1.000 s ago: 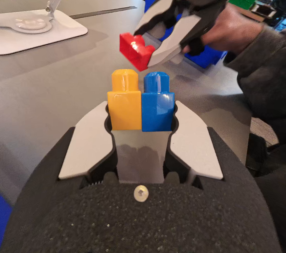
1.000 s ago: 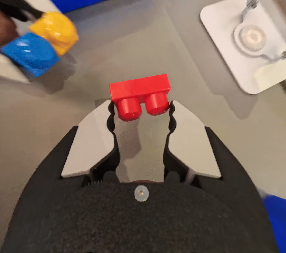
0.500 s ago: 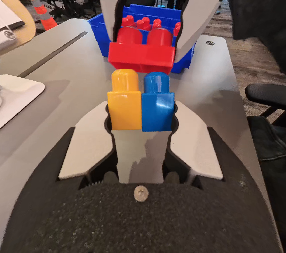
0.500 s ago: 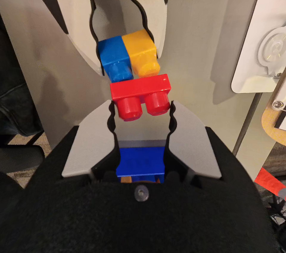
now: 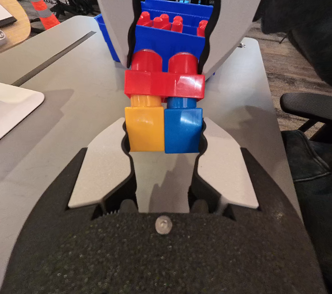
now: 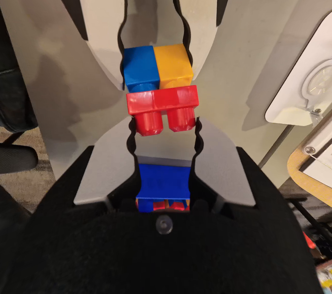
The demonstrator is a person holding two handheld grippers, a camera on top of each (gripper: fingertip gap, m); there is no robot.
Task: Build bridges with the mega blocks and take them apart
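Left gripper (image 5: 164,134) clamping yellow block (image 5: 144,129) and blue block (image 5: 182,130); right gripper (image 6: 163,122) gripping red block (image 6: 162,101), at 12 o'clock, long axis spanning both studs.

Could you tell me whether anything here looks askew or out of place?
Slightly. The red two-stud plastic block sits over the studs of the yellow plastic block and blue plastic block, but not fully seated: both studs still show beneath it. The blue block's lower edge also sits marginally lower than the yellow's.
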